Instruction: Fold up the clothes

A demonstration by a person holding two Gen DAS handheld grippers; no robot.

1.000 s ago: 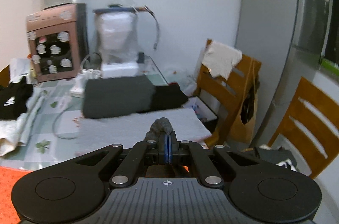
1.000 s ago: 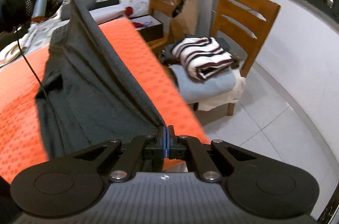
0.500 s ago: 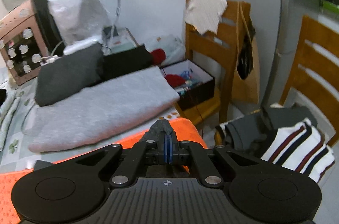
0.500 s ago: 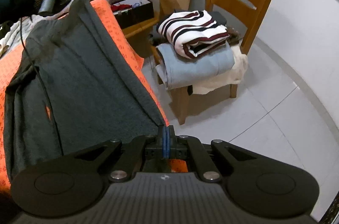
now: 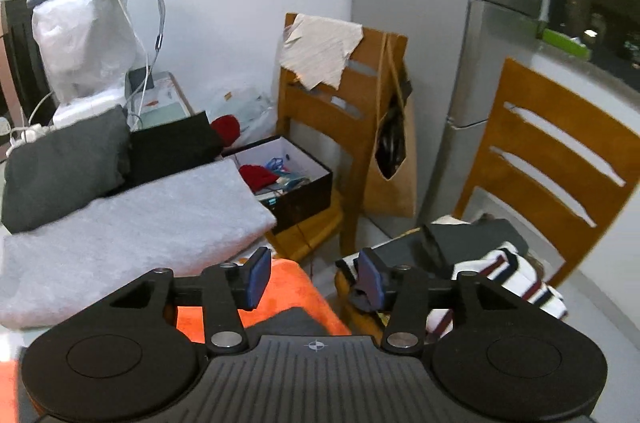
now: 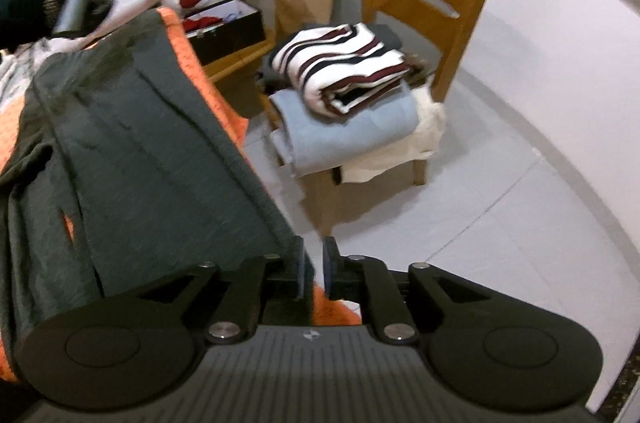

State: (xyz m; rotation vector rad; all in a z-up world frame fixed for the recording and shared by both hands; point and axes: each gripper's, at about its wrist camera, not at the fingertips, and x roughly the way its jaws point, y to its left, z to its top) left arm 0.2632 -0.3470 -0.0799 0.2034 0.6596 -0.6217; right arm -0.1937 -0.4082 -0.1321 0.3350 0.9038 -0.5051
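Release step: my left gripper [image 5: 312, 279] and right gripper [image 6: 313, 273], jaws just spreading, drop the grey shirt [image 6: 152, 159]; next, regrasp its edge.

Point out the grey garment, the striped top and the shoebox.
grey garment [image 6: 160, 159], right wrist view, middle of the folded panel.
striped top [image 6: 340, 63], right wrist view, top of the fold.
shoebox [image 5: 308, 189], left wrist view, dark front wall.

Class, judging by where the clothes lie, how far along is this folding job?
Done: a striped top lies folded on the chair pile. In hand: both the left claw and right claw have just been opening, letting the dark grey garment settle onto the orange mat. Left: it still needs further folds and stacking.
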